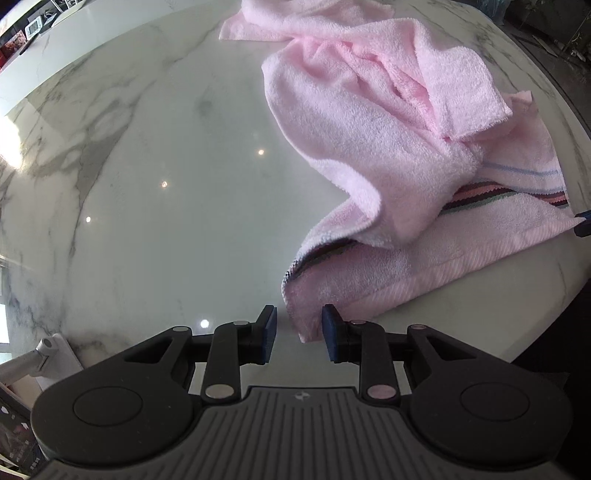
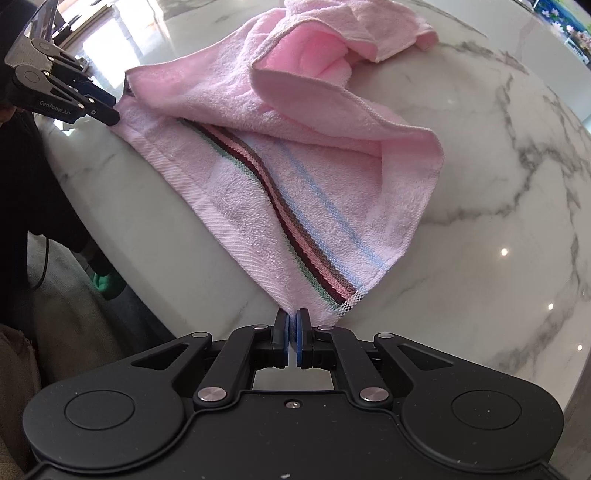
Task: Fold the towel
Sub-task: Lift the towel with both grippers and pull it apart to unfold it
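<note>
A pink towel (image 1: pixel 373 147) with a striped band lies crumpled on the white marble table (image 1: pixel 155 177), its near hem along the table's front edge. My left gripper (image 1: pixel 299 334) is open, its blue pads either side of the towel's near left corner, which lies between them. It also shows in the right wrist view (image 2: pixel 110 110) at the towel's far corner. My right gripper (image 2: pixel 294 334) is shut on the towel's (image 2: pixel 280 177) other near corner, by the striped band. Its blue pad shows at the right edge of the left wrist view (image 1: pixel 583 223).
The marble table (image 2: pixel 498 221) curves away on the right. A white clamp and metal arm (image 1: pixel 44 354) stand at the table's left edge. Small items (image 1: pixel 33 27) sit far back left. Beyond the front edge are dark floor and something green (image 2: pixel 105 282).
</note>
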A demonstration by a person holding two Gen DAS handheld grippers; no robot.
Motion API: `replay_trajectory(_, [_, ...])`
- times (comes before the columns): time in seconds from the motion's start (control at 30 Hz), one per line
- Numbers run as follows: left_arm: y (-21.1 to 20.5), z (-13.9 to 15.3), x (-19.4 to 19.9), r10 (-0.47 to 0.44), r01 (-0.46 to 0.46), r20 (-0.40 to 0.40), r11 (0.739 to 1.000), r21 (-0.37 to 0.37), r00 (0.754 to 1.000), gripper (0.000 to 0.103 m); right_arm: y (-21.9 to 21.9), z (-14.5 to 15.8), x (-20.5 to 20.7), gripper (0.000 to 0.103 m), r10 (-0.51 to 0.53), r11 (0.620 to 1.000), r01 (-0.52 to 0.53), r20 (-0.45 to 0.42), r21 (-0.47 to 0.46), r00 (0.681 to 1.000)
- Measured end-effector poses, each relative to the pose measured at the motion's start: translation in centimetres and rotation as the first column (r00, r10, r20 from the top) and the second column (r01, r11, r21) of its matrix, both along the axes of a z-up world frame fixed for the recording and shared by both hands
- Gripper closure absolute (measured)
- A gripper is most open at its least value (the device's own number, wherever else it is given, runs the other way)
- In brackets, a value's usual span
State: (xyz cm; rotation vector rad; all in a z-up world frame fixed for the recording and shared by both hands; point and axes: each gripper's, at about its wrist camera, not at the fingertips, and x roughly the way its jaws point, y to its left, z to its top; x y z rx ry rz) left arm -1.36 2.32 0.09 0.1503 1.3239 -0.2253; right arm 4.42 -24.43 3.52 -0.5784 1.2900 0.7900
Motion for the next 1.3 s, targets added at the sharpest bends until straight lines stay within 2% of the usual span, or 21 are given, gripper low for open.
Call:
replay_trajectory(0.17, [0.0, 1.1, -0.3, 0.017, -0.016, 0.038, 1.0, -0.021, 0.999, 0.078, -0.8, 0.7, 0.2, 0.092, -0.028, 0.999, 0.027, 0.01, 0.042, 1.0])
replay_trajectory(0.23, [-0.3, 1.9, -0.2, 0.016, -0.013, 0.065, 0.999, -0.044, 0.998, 0.078, -1.2, 1.4, 0.3, 0.086, -0.037, 0.997, 0.036, 0.019, 0.068, 0.999])
replay_trajectory(0.3, [-0.6, 2.5, 0.0, 0.015, -0.01, 0.084, 0.998, -0.062, 0.996, 0.078, -1.3, 2.2, 0.4, 0.075, -0.041, 0.996, 0.038, 0.033, 0.082, 0.999])
replay_trajectory(0.37, [-1.3, 2.8, 0.3, 0.008, -0.001, 0.093, 0.997, -0.074, 0.996, 0.078, -1.2, 3.1, 0.4, 0.073, -0.039, 0.995, 0.035, 0.047, 0.095, 0.998])
replay_trajectory(0.6, [-4.2, 1.7, 1.6, 0.027, -0.016, 0.075, 0.988, -0.152, 0.997, 0.078, -1.0, 5.0, 1.5, 0.072, -0.077, 0.989, 0.06, 0.131, 0.132, 0.988])
replay_trajectory(0.8, [-5.4, -0.2, 2.3, 0.038, -0.031, 0.057, 0.992, -0.12, 0.998, 0.078, 0.4, 5.1, 3.9, 0.073, -0.1, 0.987, 0.076, 0.182, 0.138, 0.978])
replay_trajectory(0.97, [-5.4, -0.3, 2.7, 0.036, -0.029, 0.061, 0.993, -0.112, 0.997, 0.078, 2.0, 2.5, 5.7, 0.073, -0.053, 0.994, 0.039, 0.143, 0.102, 0.988])
replay_trajectory(1.1, [-4.9, -0.3, 2.9, 0.03, -0.025, 0.048, 0.995, -0.1, 0.998, 0.078, 2.9, 0.2, 6.7, 0.082, -0.04, 0.997, 0.033, 0.109, 0.073, 0.993])
replay_trajectory(1.3, [-3.2, -0.3, 3.7, 0.047, -0.044, 0.047, 0.997, -0.066, 0.998, 0.078, 3.5, -2.1, 6.4, 0.084, -0.03, 0.999, 0.027, 0.073, 0.039, 0.997])
